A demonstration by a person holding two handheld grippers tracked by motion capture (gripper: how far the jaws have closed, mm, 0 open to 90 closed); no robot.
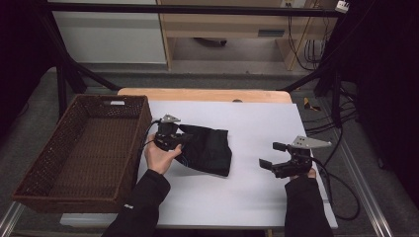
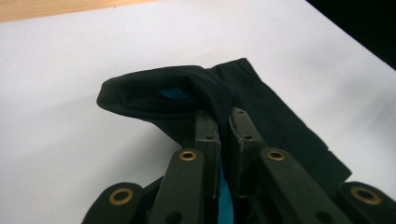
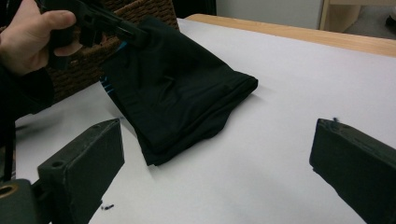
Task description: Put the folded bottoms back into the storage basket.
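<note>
the black cloth [image 1: 207, 148] is pinched at its left edge by the left gripper [image 1: 170, 138], jaws clamped on the fabric. the lift is best made slowly toward the wicker basket [image 1: 79, 153] at the left, so folds are kept together. the right gripper [image 1: 281, 160] is held apart, jaws wide, near the right. the cloth is folded, dark, with a blue lining, at mid-table.

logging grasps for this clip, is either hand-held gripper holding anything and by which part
The left hand-held gripper is shut on the black garment, pinching its edge nearest the basket. The right hand-held gripper is open and holds nothing.
</note>
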